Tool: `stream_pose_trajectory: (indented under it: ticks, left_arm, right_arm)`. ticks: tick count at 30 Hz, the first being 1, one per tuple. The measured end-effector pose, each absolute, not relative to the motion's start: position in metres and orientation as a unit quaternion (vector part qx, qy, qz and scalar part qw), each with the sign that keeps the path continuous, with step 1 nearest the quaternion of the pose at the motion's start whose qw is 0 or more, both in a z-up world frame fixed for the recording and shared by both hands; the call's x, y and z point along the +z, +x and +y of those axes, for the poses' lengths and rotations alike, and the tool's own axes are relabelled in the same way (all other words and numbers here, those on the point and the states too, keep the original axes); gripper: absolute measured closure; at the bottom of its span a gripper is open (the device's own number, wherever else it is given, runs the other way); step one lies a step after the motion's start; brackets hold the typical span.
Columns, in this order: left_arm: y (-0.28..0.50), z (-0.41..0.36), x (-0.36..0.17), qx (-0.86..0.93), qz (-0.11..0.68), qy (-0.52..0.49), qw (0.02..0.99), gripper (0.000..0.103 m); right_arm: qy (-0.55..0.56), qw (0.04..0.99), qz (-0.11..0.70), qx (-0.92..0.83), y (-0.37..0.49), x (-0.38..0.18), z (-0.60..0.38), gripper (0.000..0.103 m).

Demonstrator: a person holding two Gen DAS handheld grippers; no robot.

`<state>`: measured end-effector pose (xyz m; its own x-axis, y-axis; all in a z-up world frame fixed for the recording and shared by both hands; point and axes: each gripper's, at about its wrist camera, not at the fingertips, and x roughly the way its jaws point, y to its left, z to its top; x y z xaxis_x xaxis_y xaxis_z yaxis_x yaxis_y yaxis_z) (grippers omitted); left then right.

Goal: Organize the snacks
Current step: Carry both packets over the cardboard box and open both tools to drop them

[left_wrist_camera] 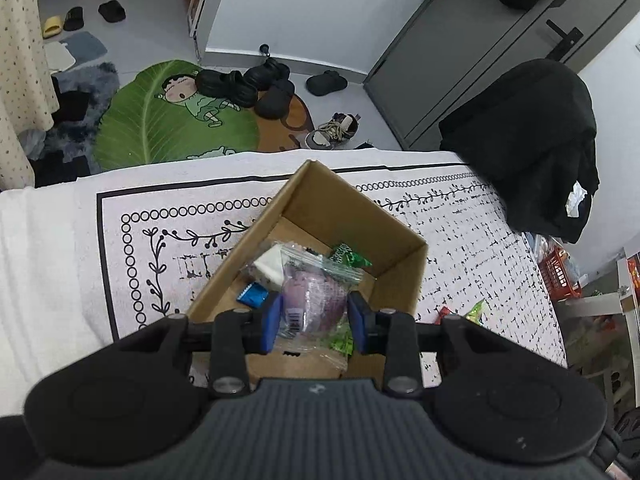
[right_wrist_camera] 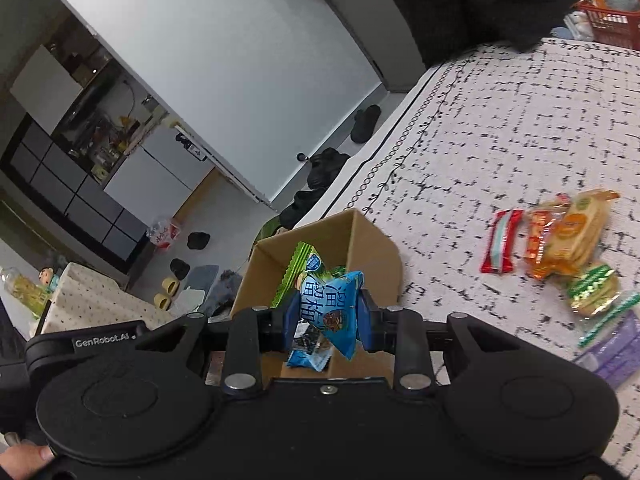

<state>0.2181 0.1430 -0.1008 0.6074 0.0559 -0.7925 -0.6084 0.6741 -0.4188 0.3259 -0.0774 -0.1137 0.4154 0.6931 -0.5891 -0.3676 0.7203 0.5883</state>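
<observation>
Your left gripper (left_wrist_camera: 315,322) has its jaws clamped on a clear purple packet (left_wrist_camera: 310,300), your right gripper (right_wrist_camera: 329,320) on a blue packet (right_wrist_camera: 334,306), both above the cardboard box (left_wrist_camera: 400,264); lower each well inside its walls before you let go

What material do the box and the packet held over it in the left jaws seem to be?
The box: apparently cardboard, matte brown, with thin walls and raw edges. The packet: seemingly thin clear plastic film, glossy and crinkled, its purplish contents showing through.
</observation>
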Motion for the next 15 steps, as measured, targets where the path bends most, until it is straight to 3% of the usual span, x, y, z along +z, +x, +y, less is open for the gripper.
stream_pose_trajectory:
  ticks: [11, 15]
  left_arm:
    - [0.225, 0.158, -0.105, 0.194, 0.41, -0.356, 0.817, 0.057]
    - [0.223, 0.159, -0.101, 0.197, 0.412, -0.347, 0.819, 0.048]
  right_arm:
    - [0.165, 0.815, 0.446, 0.332, 0.325, -0.121, -0.047, 0.072]
    - [0.164, 0.812, 0.445, 0.341, 0.322, -0.121, -0.041, 0.064]
